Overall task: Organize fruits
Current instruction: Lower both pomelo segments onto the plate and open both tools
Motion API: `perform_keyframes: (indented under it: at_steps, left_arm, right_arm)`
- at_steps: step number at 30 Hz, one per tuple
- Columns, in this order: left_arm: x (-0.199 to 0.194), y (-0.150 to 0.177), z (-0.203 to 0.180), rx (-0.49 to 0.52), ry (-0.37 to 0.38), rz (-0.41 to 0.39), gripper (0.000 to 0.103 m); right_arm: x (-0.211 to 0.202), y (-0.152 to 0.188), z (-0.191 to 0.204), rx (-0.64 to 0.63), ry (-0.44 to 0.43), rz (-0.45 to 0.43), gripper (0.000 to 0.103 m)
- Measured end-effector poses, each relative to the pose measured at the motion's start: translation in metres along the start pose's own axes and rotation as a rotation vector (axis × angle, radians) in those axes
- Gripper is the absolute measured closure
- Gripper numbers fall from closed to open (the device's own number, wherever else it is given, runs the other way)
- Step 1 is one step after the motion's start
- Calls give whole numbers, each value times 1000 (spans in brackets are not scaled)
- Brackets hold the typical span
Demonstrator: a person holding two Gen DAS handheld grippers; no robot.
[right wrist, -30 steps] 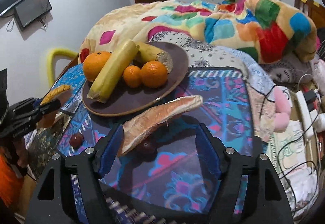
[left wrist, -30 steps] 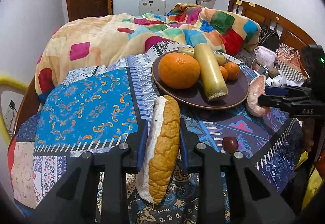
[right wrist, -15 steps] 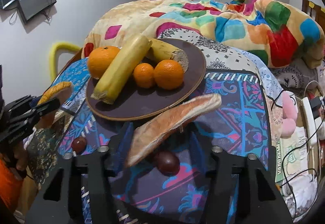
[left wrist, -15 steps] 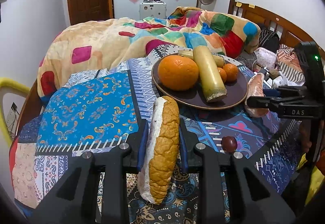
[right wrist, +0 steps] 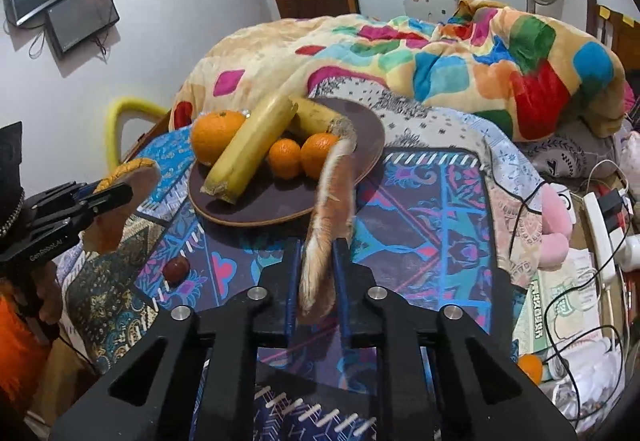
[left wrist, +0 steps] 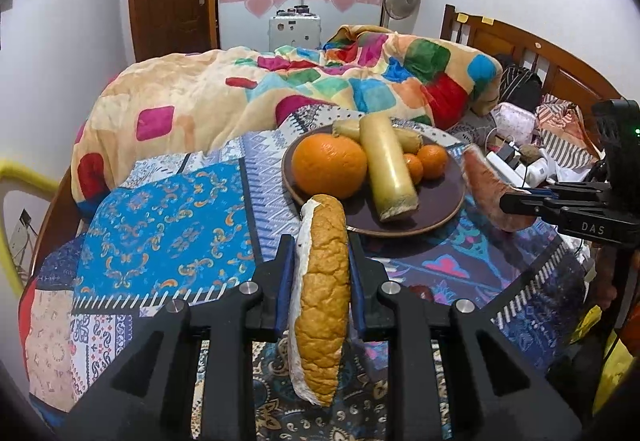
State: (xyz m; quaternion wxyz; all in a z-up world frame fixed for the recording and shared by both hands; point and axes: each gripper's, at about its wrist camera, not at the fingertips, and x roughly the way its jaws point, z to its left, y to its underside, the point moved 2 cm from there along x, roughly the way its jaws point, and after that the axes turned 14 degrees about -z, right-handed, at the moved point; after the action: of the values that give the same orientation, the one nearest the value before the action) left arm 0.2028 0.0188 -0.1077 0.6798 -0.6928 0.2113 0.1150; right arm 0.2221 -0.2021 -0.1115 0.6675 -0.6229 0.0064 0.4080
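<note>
In the left wrist view, the yellow-rinded peel slice (left wrist: 320, 305) covers the blue pads that clamp it, and its lower tip hides the cloth beneath. The large orange (left wrist: 329, 165) and the long yellow stalk (left wrist: 388, 165) screen most of the shorter stalk (left wrist: 408, 139) and part of a small orange (left wrist: 413, 167) on the brown plate (left wrist: 436, 209). In the right wrist view, the pinkish peel slice (right wrist: 332, 209) crosses the plate's near rim and masks one small orange's side (right wrist: 318, 155). The person's hand (right wrist: 44, 289) is cut off at the left edge.
</note>
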Motion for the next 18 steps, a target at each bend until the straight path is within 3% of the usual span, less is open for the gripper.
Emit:
perform_keyframes:
  at_steps: [18]
  left_arm:
    - [18,-49,-26,-6,39,-88,78]
  right_arm:
    - [8,-38,13,-48,-4,-107,90]
